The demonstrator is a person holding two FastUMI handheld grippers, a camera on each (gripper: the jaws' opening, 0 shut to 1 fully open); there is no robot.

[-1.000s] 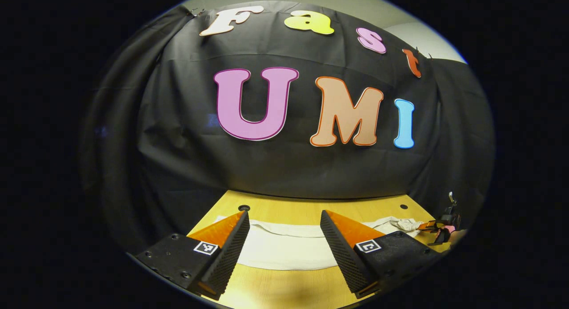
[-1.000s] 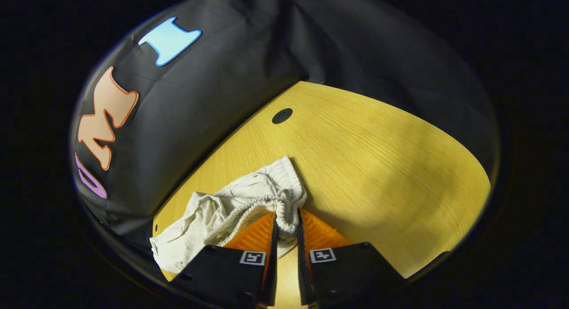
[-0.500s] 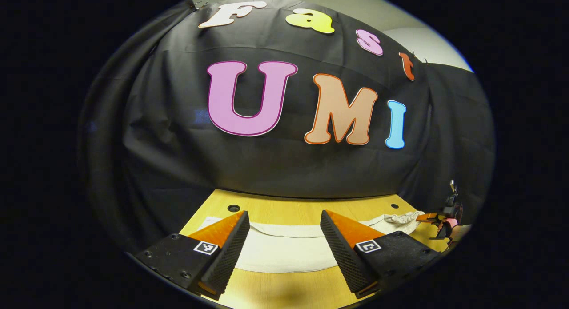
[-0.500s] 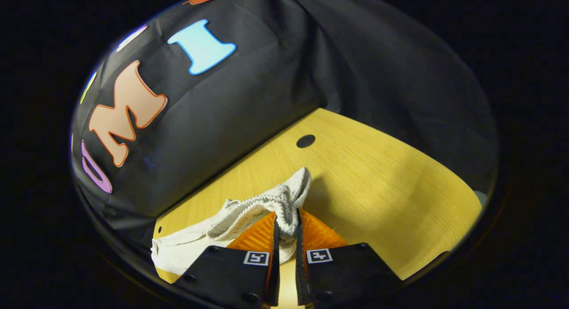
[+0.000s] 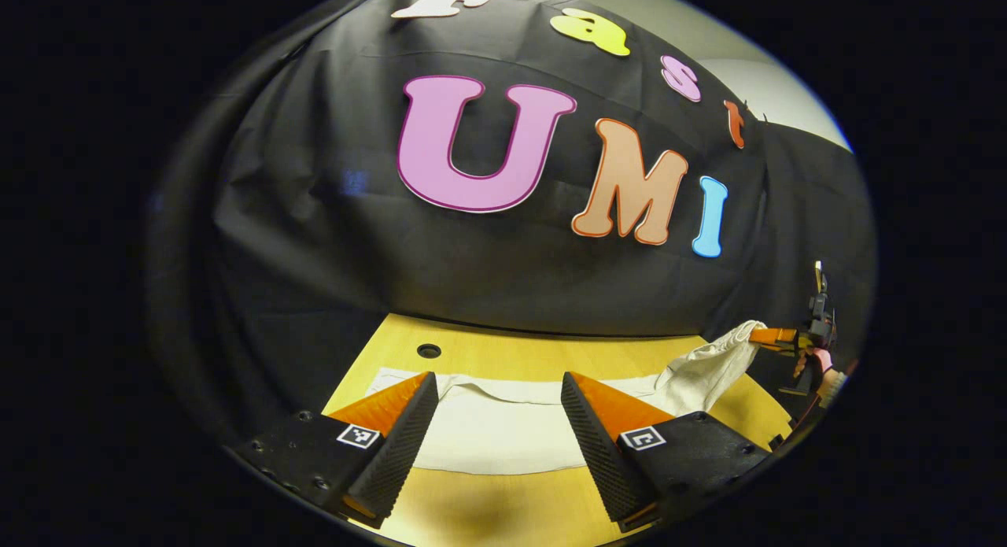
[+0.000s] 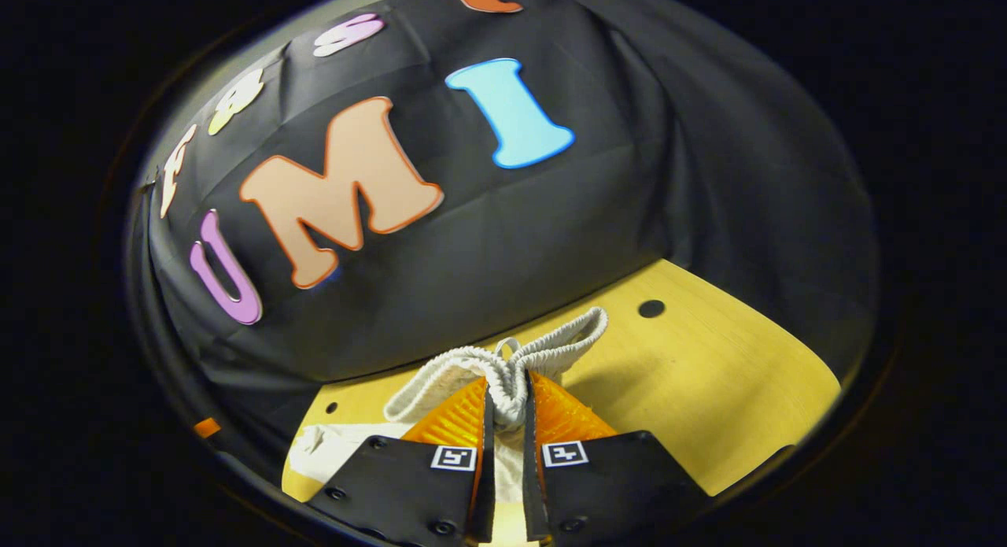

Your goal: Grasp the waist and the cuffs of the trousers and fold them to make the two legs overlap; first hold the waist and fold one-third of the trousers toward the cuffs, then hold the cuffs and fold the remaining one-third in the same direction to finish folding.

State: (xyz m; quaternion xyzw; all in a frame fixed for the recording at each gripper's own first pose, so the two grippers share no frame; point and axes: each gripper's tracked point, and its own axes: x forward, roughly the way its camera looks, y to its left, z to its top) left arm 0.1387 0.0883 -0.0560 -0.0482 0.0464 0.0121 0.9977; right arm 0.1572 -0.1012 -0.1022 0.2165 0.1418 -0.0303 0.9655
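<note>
Lifted since a second ago, the waist (image 6: 503, 367) now hangs clear of the worktop (image 6: 708, 389), pinched in the right claw (image 6: 506, 401) so the first third can swing over toward the cuffs. Meanwhile the left claw (image 5: 497, 421) hovers wide and holds nothing, just above the trousers (image 5: 503, 433) lying flat, probably placed to steady the legs during the fold

free: bare table (image 6: 732, 389) at 4 o'clock | blocked: booth wall (image 6: 551, 240) at 12 | in path: lifted trousers (image 5: 704, 371) at 3 o'clock, left gripper view
</note>
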